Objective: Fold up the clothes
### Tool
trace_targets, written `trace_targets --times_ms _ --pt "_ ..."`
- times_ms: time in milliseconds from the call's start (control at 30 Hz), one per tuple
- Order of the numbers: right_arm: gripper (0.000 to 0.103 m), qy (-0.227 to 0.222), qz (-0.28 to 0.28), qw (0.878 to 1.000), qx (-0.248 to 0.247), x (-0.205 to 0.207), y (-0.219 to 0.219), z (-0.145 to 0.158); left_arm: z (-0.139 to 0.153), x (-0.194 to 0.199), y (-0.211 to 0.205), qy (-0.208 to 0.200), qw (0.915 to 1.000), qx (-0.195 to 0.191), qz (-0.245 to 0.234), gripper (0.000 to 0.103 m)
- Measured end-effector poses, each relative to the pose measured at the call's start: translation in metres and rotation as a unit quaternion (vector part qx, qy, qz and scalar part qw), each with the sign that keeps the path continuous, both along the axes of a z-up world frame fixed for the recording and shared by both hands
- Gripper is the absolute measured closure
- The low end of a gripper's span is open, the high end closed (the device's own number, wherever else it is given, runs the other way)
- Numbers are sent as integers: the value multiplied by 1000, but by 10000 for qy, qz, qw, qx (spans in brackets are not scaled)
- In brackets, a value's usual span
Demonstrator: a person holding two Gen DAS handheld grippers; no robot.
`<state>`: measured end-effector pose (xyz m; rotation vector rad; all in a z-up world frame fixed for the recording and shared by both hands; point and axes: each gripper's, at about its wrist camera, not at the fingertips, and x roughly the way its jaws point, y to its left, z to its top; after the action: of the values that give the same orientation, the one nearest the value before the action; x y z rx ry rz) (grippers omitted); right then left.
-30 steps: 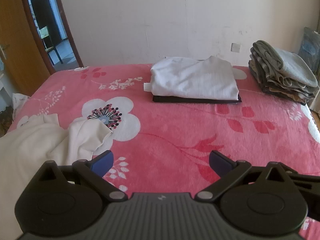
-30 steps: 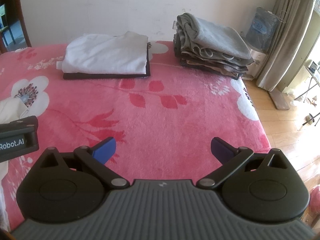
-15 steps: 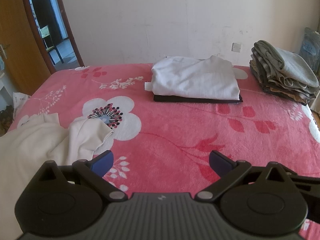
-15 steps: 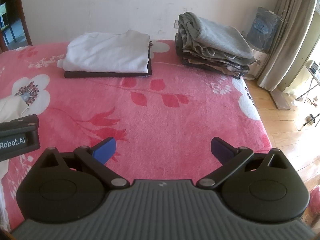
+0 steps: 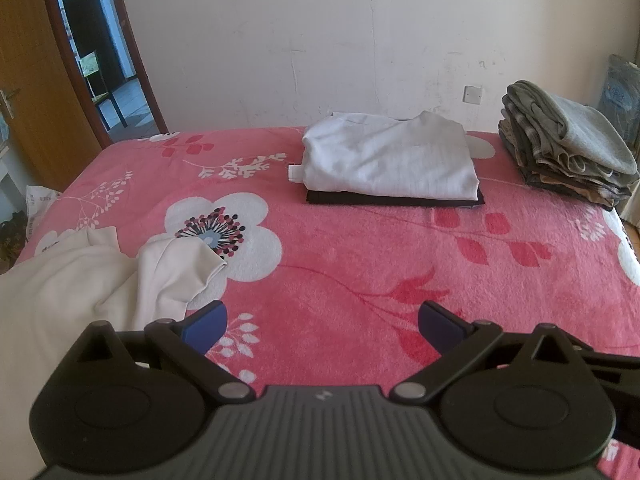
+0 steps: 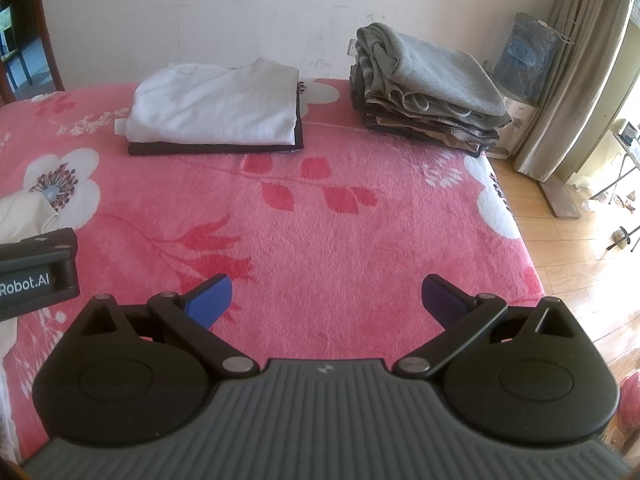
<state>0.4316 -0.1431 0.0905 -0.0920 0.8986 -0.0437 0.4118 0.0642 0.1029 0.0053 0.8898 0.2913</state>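
So the cream garment point(image 5: 76, 280) is lying all crumpled at the near-left corner of the bed point(image 5: 360, 264), and both the left tongs point(image 5: 322, 322) and right tongs point(image 6: 326, 294) are hanging spread wide apart with nothing in them, while the folded white top point(image 5: 388, 160) and the grey stack point(image 6: 428, 84) are sitting by the far wall. I'm guessing the best move is grabbing two edges and dragging it flat onto the open pink middle before folding, and the only writing I'm seeing is "Robot.AI" on the left tool's side
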Motion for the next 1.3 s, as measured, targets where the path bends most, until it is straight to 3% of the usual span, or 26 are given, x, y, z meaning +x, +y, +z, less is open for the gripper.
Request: trace_targets --times_ms 1300 --pt "1 56 23 10000 34 2 -2 -4 -3 2 0 71 10000 0 9 1"
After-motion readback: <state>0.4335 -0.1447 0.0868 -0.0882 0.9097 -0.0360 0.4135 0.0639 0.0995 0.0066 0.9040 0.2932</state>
